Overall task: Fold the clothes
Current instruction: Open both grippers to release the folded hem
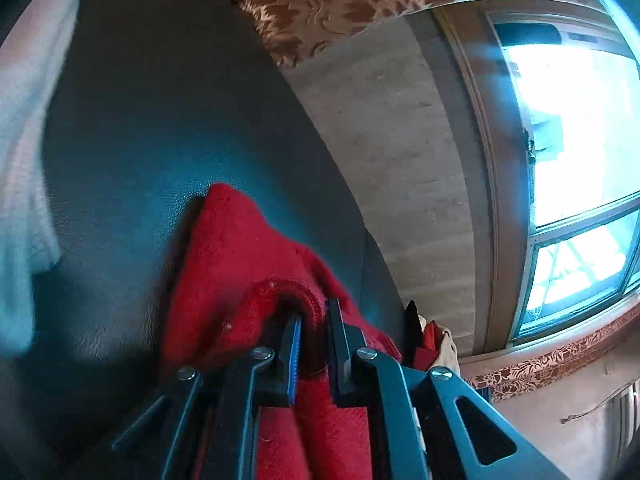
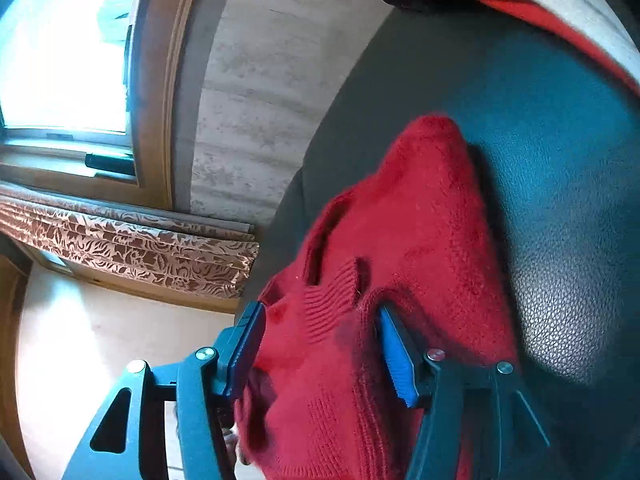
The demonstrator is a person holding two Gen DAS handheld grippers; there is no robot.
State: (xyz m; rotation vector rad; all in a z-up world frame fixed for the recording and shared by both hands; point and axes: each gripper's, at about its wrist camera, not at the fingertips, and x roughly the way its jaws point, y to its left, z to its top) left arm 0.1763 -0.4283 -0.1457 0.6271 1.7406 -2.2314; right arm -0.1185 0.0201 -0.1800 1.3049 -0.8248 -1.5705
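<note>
Left tongs (image 1: 316,320) pinch red sweater (image 1: 236,248) (tip pointing away).

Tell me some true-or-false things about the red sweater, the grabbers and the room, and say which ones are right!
1. The left gripper is pinching the red sweater. True.
2. The right gripper has its jaws squeezed tight together. False: they stand wide apart, with the sweater lying between them.
3. The sweater lies on a dark leathery surface. True.
4. The sweater is blue. False: it is red.
5. A bright window shows in the right wrist view. True.
6. The curtain is plain white. False: it is brown with a leafy pattern.
</note>
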